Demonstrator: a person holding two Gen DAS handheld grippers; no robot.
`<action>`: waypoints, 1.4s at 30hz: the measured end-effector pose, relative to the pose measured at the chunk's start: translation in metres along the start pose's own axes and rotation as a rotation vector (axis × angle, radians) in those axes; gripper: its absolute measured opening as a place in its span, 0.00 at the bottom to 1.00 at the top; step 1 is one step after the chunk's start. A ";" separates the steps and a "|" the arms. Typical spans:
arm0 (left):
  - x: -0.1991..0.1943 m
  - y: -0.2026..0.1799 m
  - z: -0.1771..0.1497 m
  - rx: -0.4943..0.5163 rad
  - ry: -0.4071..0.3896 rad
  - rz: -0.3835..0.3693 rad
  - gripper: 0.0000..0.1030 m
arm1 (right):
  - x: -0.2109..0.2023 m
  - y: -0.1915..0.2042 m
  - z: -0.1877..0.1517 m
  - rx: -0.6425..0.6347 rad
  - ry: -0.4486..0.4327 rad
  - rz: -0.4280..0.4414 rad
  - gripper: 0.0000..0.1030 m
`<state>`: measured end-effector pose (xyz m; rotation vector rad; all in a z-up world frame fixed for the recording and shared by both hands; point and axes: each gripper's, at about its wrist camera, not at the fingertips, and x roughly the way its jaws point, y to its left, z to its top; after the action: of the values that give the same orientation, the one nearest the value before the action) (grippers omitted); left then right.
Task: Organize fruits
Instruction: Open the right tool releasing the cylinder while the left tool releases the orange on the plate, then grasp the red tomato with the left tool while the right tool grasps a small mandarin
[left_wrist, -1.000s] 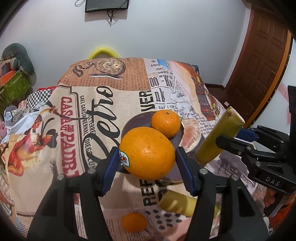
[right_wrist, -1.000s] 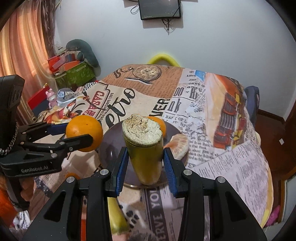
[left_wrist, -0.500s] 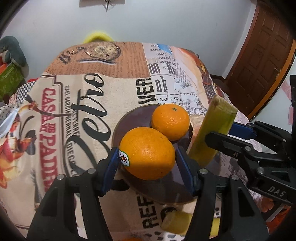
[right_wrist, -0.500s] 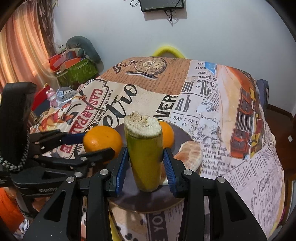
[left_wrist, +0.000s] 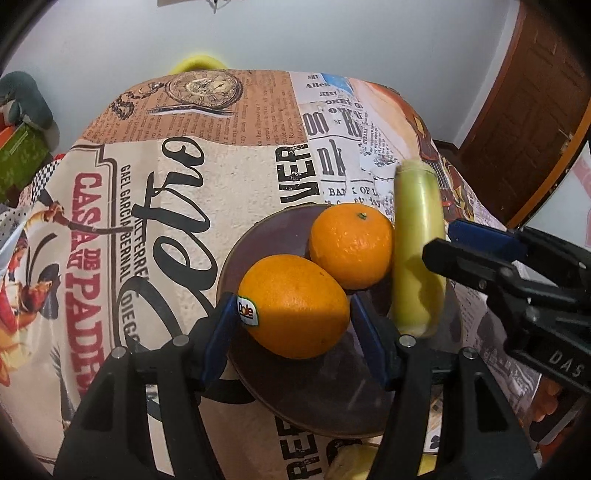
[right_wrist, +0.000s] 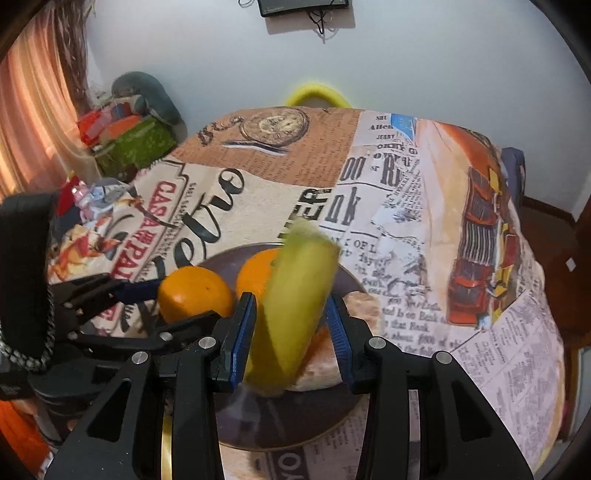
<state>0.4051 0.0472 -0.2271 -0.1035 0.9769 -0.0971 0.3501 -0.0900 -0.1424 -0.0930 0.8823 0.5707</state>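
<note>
Over the dark plate (left_wrist: 258, 236) on the printed tablecloth (left_wrist: 184, 177), the left gripper (left_wrist: 293, 325) is clamped on the Dole orange (left_wrist: 295, 302); lower it beside the smaller orange (left_wrist: 351, 243). The right gripper (right_wrist: 291, 325) (jaws apart) has the green stalk (right_wrist: 295, 295) tipping loose between them; clear it gently

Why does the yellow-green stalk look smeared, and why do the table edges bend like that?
Right wrist view: the stalk is motion-blurred, its top end feathered, while the right gripper is sharp. Left wrist view: the stalk is softly blurred too; the Dole orange in the left gripper is crisp, its lower part shadowed. Both views: fisheye lenses curve the tablecloth and darken the corners.
</note>
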 end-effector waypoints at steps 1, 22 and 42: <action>-0.001 0.000 0.000 -0.001 -0.004 0.001 0.60 | 0.000 0.000 -0.001 -0.005 0.005 -0.001 0.36; -0.089 -0.008 -0.022 0.035 -0.118 0.042 0.62 | -0.072 0.009 -0.033 -0.025 -0.049 -0.071 0.39; -0.171 -0.030 -0.103 0.043 -0.124 0.036 0.65 | -0.156 0.018 -0.101 0.022 -0.049 -0.163 0.51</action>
<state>0.2232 0.0350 -0.1396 -0.0513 0.8519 -0.0774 0.1924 -0.1730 -0.0873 -0.1298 0.8250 0.4096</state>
